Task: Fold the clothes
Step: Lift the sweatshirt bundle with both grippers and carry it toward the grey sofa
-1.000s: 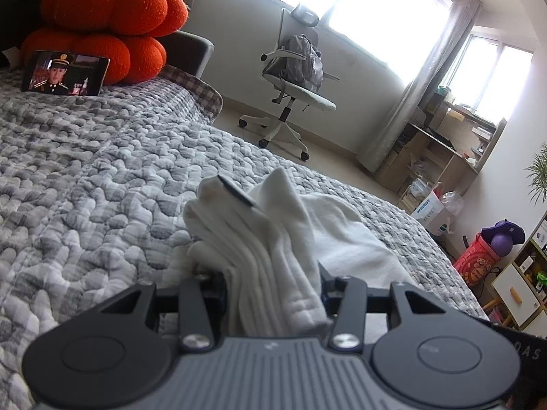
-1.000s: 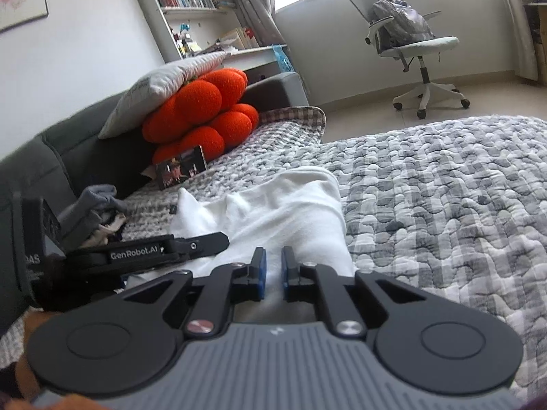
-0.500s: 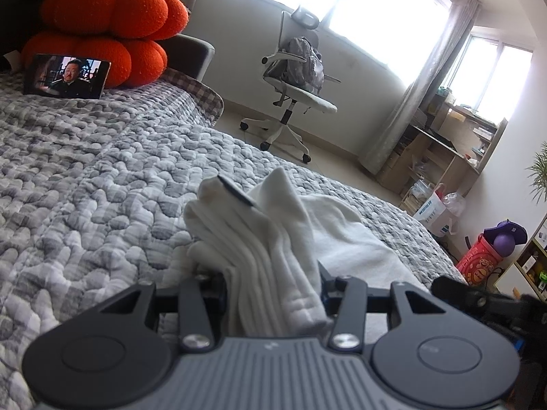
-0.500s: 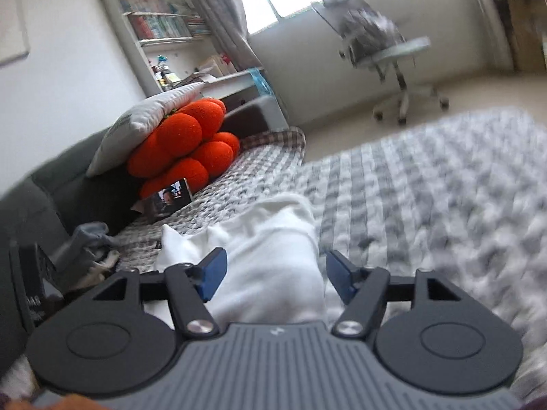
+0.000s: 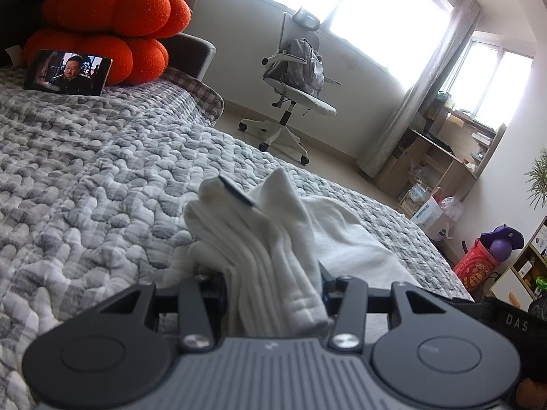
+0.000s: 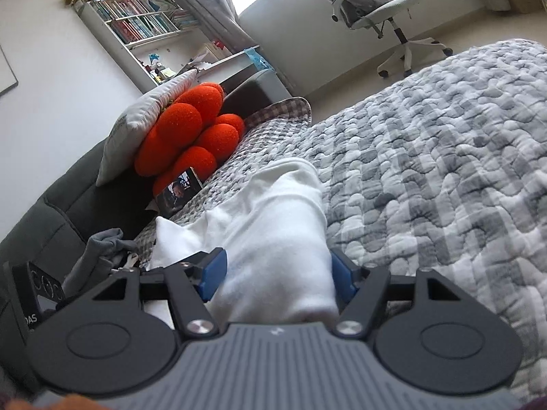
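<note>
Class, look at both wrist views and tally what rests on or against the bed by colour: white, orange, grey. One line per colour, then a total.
White: 2, the folded garment and the pillow
Orange: 1, the plush cushion
Grey: 1, the crumpled garment
Total: 4

White garment; grey-white checked quilt; orange cushion; blue gripper pads.

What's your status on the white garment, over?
Left gripper shut on bunched white garment. Right gripper jaws just opened, straddling its folded end, not pressing. Grey quilt ahead, nothing in the way.
</note>
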{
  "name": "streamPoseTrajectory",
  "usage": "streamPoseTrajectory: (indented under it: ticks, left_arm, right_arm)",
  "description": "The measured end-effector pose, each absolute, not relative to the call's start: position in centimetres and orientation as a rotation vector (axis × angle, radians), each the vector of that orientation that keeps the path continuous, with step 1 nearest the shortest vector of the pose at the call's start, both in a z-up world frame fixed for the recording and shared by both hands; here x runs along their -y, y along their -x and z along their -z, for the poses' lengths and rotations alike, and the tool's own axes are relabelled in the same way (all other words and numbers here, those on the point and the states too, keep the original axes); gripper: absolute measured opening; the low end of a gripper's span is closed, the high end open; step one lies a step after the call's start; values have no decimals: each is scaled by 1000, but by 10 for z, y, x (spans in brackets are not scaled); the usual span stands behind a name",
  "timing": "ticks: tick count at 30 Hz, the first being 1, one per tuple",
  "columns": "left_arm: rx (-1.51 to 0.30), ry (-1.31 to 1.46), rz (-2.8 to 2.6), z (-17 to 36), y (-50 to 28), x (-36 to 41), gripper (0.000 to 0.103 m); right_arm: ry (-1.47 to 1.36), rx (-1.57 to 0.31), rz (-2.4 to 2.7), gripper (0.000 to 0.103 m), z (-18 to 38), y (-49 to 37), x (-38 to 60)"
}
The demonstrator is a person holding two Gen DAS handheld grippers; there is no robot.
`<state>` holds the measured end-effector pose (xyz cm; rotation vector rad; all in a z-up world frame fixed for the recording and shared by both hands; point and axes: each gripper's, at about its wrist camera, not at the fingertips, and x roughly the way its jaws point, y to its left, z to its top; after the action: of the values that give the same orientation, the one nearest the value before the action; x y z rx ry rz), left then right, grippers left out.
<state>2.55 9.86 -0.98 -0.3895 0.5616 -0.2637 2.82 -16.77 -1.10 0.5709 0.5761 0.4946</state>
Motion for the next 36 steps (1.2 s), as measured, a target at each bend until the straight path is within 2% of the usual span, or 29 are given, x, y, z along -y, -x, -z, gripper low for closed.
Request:
streamPoseTrajectory:
  ticks: [6, 10, 17, 25, 36]
  left_arm:
    - [-559, 387, 260, 10, -25, -98, 48]
    - [-557, 386, 258, 10, -25, -97, 48]
    - [-555, 386, 256, 10, -24, -97, 48]
    - [-541, 356, 249, 8, -20, -93, 44]
    - [-503, 245, 207, -1, -10, -77, 40]
  right_arm:
    - [-535, -559, -492, 67, 12, -27, 165]
    - [-617, -557, -495, 59, 16, -29, 174]
    - [-567, -560, -469, 58, 14, -29, 165]
    - [-574, -523, -464, 45, 14, -22, 167]
    - [-444, -444, -405, 42, 5, -10, 144]
